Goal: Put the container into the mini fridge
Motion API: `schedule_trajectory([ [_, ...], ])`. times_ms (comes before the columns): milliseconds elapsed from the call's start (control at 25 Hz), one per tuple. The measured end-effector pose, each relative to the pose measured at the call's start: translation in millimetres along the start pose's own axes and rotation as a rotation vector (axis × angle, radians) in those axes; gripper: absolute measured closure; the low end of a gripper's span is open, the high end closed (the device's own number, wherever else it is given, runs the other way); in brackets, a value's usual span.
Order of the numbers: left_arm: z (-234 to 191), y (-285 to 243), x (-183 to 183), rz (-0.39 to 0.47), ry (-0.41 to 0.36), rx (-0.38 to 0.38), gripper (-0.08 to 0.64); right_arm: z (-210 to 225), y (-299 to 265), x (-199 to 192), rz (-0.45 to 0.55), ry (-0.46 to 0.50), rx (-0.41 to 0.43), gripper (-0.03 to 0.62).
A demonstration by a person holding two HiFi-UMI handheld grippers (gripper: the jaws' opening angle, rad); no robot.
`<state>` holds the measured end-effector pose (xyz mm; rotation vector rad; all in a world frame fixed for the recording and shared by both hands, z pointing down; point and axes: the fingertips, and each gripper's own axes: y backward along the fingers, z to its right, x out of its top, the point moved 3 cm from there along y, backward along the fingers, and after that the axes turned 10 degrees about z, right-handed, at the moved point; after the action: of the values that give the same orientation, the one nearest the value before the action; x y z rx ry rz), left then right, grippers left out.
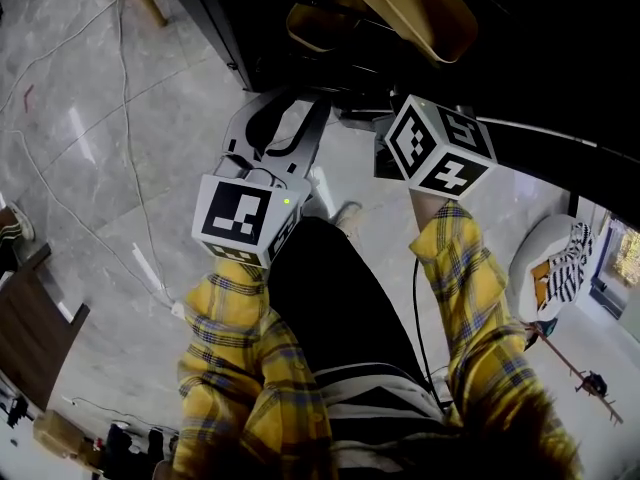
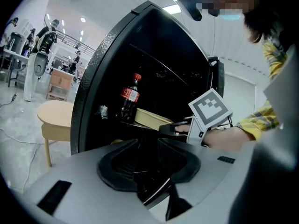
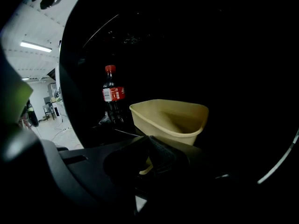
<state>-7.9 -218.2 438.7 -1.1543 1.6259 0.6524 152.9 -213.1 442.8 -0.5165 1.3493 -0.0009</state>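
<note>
Left hand-held gripper (image 2: 147, 144) hovers just outside the open mini fridge (image 2: 91, 83), its jaws a little apart with nothing between them. Inside the dark cabinet a cola bottle (image 3: 112, 93) with a red cap and red label stands upright. Just right of it is the container (image 3: 170, 118), a shallow tan tub with rounded corners, sloping walls, a rolled rim and an empty interior. It sits level within the fridge's opening. The right hand-held gripper (image 3: 148, 154) has its jaws pinched on the container's near rim, and a strip of tan edge shows between the pads.
</note>
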Motion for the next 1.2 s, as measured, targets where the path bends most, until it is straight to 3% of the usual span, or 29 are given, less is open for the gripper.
schedule_trajectory([
  [720,9,11,31,0.054,0.04,0.029,0.446,-22,55,-8,-0.005,-0.03,0.009,0.566],
  [1200,21,23,39,0.002,0.053,0.043,0.462,-17,94,6,0.034,-0.044,-0.036,0.566],
])
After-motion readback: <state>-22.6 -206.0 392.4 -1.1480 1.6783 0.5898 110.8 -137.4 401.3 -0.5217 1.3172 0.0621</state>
